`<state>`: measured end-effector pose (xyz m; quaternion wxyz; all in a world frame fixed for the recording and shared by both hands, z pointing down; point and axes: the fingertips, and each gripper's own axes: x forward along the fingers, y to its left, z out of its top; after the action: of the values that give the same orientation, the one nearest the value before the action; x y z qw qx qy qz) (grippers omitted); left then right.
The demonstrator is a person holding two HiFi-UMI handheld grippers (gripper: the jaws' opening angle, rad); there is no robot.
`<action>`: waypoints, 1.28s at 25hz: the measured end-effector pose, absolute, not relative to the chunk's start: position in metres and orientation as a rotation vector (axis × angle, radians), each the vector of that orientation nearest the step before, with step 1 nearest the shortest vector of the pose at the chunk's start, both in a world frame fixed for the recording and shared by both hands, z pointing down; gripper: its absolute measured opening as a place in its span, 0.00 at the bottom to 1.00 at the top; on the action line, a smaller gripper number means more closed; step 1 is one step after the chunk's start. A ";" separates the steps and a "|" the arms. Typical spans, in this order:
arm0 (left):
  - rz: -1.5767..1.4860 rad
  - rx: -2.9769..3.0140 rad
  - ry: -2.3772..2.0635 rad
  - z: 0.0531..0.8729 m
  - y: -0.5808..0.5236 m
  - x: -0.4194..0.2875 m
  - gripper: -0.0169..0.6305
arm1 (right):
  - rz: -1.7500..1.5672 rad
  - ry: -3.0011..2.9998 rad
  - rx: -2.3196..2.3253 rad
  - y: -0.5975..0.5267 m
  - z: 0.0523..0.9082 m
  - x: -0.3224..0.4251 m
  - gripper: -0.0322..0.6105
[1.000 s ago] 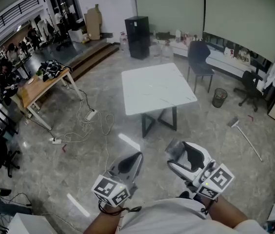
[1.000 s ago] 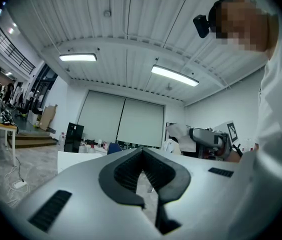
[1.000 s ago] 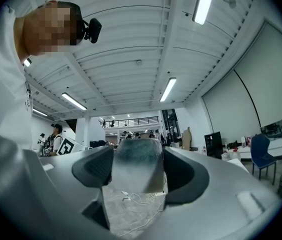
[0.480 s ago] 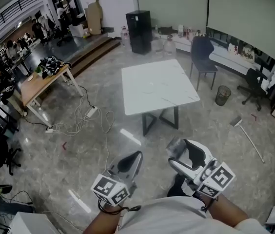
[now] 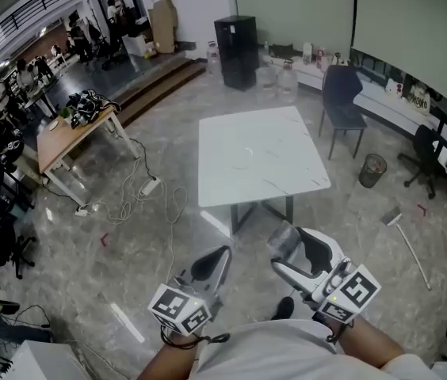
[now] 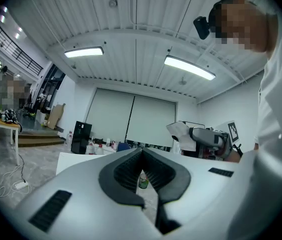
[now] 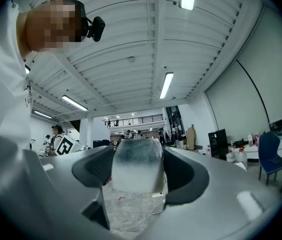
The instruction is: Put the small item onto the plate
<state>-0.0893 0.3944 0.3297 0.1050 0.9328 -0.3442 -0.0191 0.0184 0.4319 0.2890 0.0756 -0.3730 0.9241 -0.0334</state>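
Note:
My right gripper [image 5: 284, 253] is shut on a small frosted, translucent block [image 5: 284, 241]; in the right gripper view the block [image 7: 136, 166] fills the gap between the dark pads. Beside it, my left gripper [image 5: 214, 264] is shut with nothing in it, and its pads [image 6: 126, 171] meet at the tip. Both are held low in front of my body, above the floor. A white square table [image 5: 259, 153] stands ahead of them, with only faint marks on its top. I cannot make out a plate on it.
Cables and a power strip [image 5: 150, 187] lie on the floor to the left. A wooden desk [image 5: 69, 137] stands further left. A blue chair [image 5: 342, 93], a bin [image 5: 372, 168] and a broom [image 5: 402, 232] are to the table's right. A black cabinet [image 5: 235, 42] stands behind it.
The head view has shifted, so the room's things sit a little differently in it. Both grippers keep their places before my body, and the right one still holds the block.

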 end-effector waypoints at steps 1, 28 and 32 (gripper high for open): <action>-0.060 2.746 -1.025 0.330 0.383 -0.080 0.04 | -0.098 2.778 -1.109 0.421 0.288 0.027 0.53; -0.103 2.736 -1.065 0.334 0.138 0.005 0.04 | -0.105 2.820 -1.093 0.176 0.303 0.095 0.53; -0.096 2.747 -1.033 0.335 0.085 -0.011 0.04 | -0.098 2.804 -1.130 0.124 0.305 0.080 0.53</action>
<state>-0.0110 0.0853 0.3351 0.1024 0.9306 -0.3499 -0.0327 0.0796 0.1242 0.3051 0.0584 -0.3730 0.9254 -0.0324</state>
